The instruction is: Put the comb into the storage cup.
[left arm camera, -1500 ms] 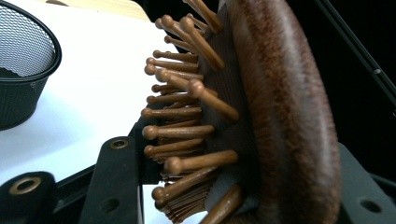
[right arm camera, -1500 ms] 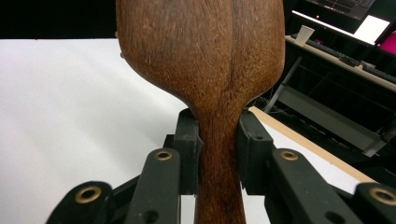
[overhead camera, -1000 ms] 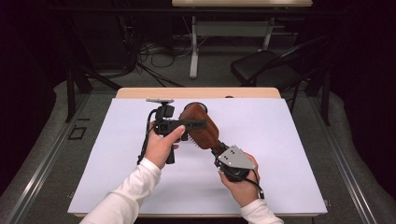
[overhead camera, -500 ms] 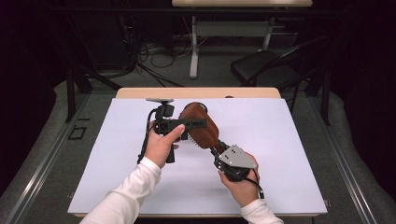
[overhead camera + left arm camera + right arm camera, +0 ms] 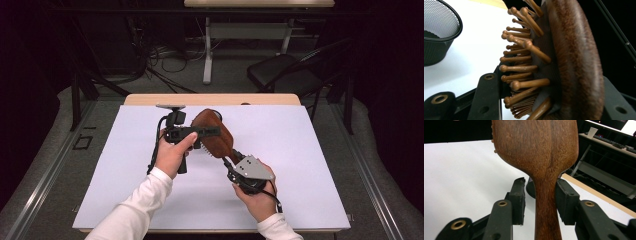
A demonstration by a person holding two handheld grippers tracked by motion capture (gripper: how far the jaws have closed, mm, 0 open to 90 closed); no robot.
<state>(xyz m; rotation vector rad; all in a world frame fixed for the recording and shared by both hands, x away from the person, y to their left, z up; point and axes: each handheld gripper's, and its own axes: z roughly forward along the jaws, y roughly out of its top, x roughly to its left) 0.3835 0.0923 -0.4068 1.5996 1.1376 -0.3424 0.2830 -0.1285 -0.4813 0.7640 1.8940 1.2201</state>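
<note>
Clearly, left gripper [image 5: 212,131] clamps the unlabelled wooden hairbrush [image 5: 214,136]; right gripper [image 5: 541,195] just loosened.

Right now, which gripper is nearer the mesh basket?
Left. The left gripper is clamped on the brush head, with the basket just beyond it on the table. The right gripper sits at the brush handle, nearer the person, its jaws just opening.

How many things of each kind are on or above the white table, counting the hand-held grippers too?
Brown wooden paddle hairbrush with wooden pins: 1
Black mesh basket: 1
Black hand-held grippers: 2, left gripper and right gripper
Total: 4
</note>
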